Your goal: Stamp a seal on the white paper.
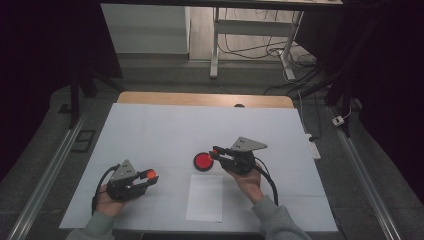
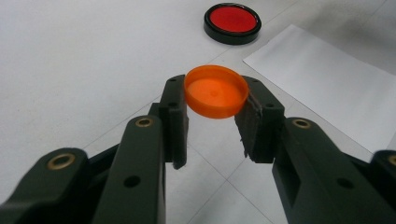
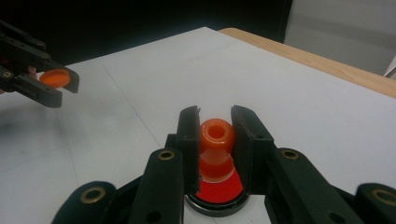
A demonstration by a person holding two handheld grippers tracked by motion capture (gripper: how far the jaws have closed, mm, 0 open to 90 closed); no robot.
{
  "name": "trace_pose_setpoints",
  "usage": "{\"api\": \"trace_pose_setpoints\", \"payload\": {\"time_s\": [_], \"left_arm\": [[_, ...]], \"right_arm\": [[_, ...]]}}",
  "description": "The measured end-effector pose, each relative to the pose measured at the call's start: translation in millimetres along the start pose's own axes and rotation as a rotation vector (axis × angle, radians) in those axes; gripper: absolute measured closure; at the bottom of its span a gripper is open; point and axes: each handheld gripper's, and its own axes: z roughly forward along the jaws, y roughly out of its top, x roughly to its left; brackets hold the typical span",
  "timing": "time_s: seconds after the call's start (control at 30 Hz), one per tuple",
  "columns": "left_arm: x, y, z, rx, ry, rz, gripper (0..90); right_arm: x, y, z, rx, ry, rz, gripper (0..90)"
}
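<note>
Orange cap [image 2: 215, 97] sits pinched between the pads of my left claw [image 1: 148, 179], gripped by its rim on both sides, its hollow face turned up and toward me. It hangs clear of the white table cover [image 1: 165, 132], not touching it. Ahead of that claw and a little to its right, well apart, lies the round black dish [image 2: 232, 23] with its red inside, and to the right of the jaws a white sheet of paper [image 2: 327, 93] lies flat on the cover.

My right claw [image 1: 216, 152] is closed on a small orange bottle [image 3: 216, 140], pressing it from either side just below its open mouth. The bottle stands upright between the pads, mouth up, and its lower part looks paler and translucent. Directly beneath it, under my right jaws, is the black dish, red showing around the bottle's foot; whether the bottle rests on the dish or hangs just above it I cannot tell.

From my right claw, the left one shows far off to the upper left, the cap in its tips, the two claws well apart. Beyond the right claw the cover ends at a strip of bare wooden tabletop [image 3: 317, 58].
</note>
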Motion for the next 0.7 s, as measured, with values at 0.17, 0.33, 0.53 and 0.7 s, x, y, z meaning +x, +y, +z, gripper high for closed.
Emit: {"api": "trace_pose_setpoints", "payload": {"time_s": [0.17,0.33,0.53,0.7], "left_arm": [[0.0,-0.1,0.0,0.000,0.000,0.000,64.5],[0.1,-0.1,0.1,0.001,0.000,0.000,64.5],[0.6,-0.2,0.0,0.000,0.001,-0.002,64.5],[0.8,-0.1,-0.2,0.000,0.000,-0.002,64.5]], "right_arm": [[0.7,0.1,-1.8,-0.001,0.001,-0.003,72.5],[1.0,0.6,-3.9,-0.005,0.002,-0.004,72.5],[1.4,-0.4,-5.2,-0.002,0.001,-0.005,72.5],[2.1,-0.4,-6.5,-0.001,0.004,-0.007,72.5]]}}
